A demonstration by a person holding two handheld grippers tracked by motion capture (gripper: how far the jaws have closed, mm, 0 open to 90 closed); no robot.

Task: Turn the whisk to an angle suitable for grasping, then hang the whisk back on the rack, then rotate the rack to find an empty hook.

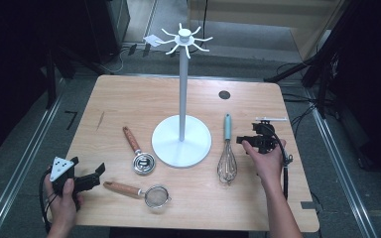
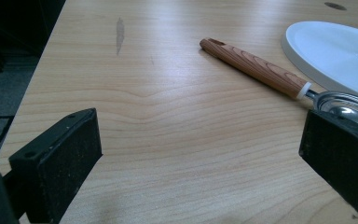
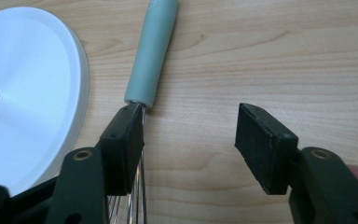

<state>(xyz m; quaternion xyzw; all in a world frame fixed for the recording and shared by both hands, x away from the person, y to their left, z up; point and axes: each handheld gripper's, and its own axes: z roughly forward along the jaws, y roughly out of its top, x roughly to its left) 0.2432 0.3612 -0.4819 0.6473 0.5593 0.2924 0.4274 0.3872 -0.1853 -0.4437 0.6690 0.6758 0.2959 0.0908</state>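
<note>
two black jaws of the right gripper [image 3: 191, 140] closest to the lens, partly open, with bare wood between the pads. left jaw right against the whisk [image 3: 151, 56] where mint-green handle meets wire loops; contact too close to call. nothing gripped. from the high view, right gripper [image 1: 248, 141] held in the right hand [image 1: 268, 161] just right of the whisk [image 1: 226, 151], which lies on the table [image 1: 129, 99] with handle pointing away and wire head toward the near edge.

just left of the whisk, round white base of the utensil stand [image 1: 181, 141], with a tall white pole rising to a crown of hooks; base edge curving close beside the whisk handle in the right gripper view [image 3: 28, 93]. between whisk and stand only a narrow strip of table.

further left, steel measuring scoop [image 1: 138, 151] with a wood-grain handle, bowl near the stand base. nearer the front edge, small mesh strainer [image 1: 141, 192] with a wooden handle pointing left.

at the front left corner, left gripper [image 1: 93, 177] in the left hand [image 1: 62, 198], jaws spread wide and empty over bare wood, aimed toward the scoop [image 2: 270, 74]; grey three-cornered plate on top.

dark round hole in the table behind the whisk, a dark streak on the wood at far left. small white tag hanging off one hook, nothing legible on it; no brand or lettering readable anywhere.
</note>
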